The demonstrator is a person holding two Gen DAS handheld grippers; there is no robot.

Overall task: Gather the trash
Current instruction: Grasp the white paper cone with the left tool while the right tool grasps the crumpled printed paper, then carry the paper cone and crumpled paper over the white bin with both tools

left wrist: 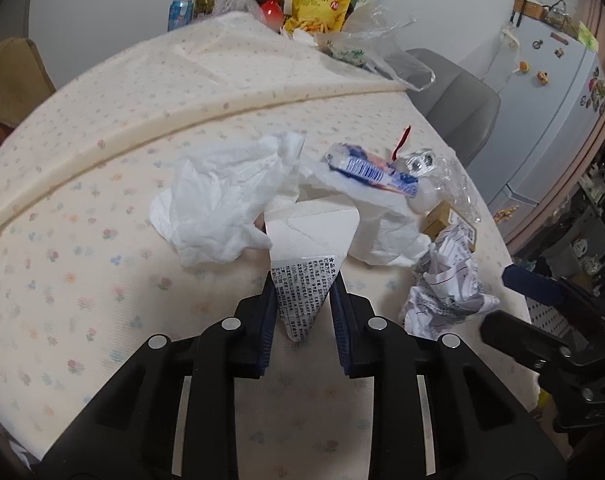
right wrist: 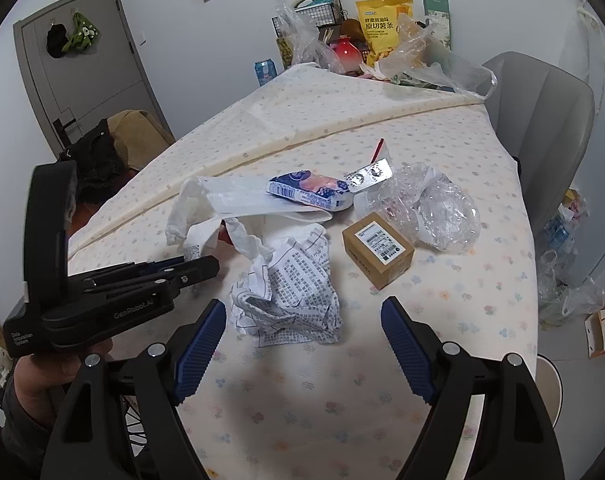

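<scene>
**Left gripper pinches a printed wrapper; right gripper hangs open over the trash**

The trash lies on the floral tablecloth: one white plastic bag, one crumpled printed paper, one small cardboard box, one blue-and-white snack wrapper, one silver blister pack, one wad of clear plastic film, and one triangular white wrapper.

The left gripper has its fingers drawn close on the narrow printed tip of the triangular wrapper, which is white and creased, with dense black text near its point; its wide end lies tucked under the white bag.

The right gripper stands with its fingers spread wide and nothing between them, above the near edge of the crumpled paper, a balled white sheet covered in ruled lines and black print.

At the far end of the table stand one yellow snack bag and one blue can.
</scene>
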